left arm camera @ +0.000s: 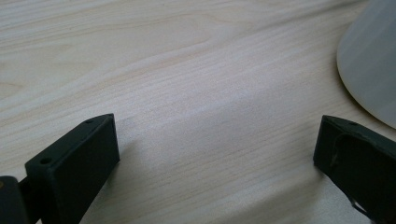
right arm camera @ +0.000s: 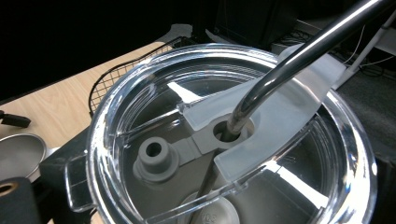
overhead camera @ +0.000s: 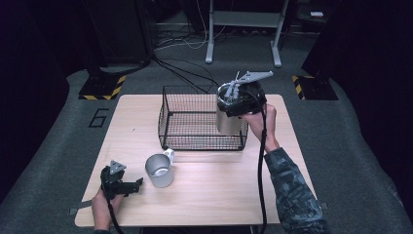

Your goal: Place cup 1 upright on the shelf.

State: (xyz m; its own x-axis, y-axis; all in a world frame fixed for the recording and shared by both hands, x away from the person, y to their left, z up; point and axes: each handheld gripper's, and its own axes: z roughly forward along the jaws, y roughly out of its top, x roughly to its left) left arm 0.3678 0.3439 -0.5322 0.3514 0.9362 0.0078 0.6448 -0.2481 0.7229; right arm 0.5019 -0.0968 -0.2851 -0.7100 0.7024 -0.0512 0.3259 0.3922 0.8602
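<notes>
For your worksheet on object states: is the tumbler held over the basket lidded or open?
Lidded: a clear lid covers the tumbler, with a metal straw through its hole.

A light wooden tabletop (overhead camera: pixel 204 185) stands on grey carpet (overhead camera: pixel 360 146). Beyond the tabletop's far edge, black cables (overhead camera: pixel 180 73) trail across the carpet toward a grey metal frame (overhead camera: pixel 243 29) with two feet. To the far left of the tabletop sits a black base edged with yellow-and-black hazard stripes (overhead camera: pixel 103 88); another striped base (overhead camera: pixel 311 85) sits to its far right. A number 6 (overhead camera: pixel 99 117) is marked on the carpet just left of the tabletop.
</notes>
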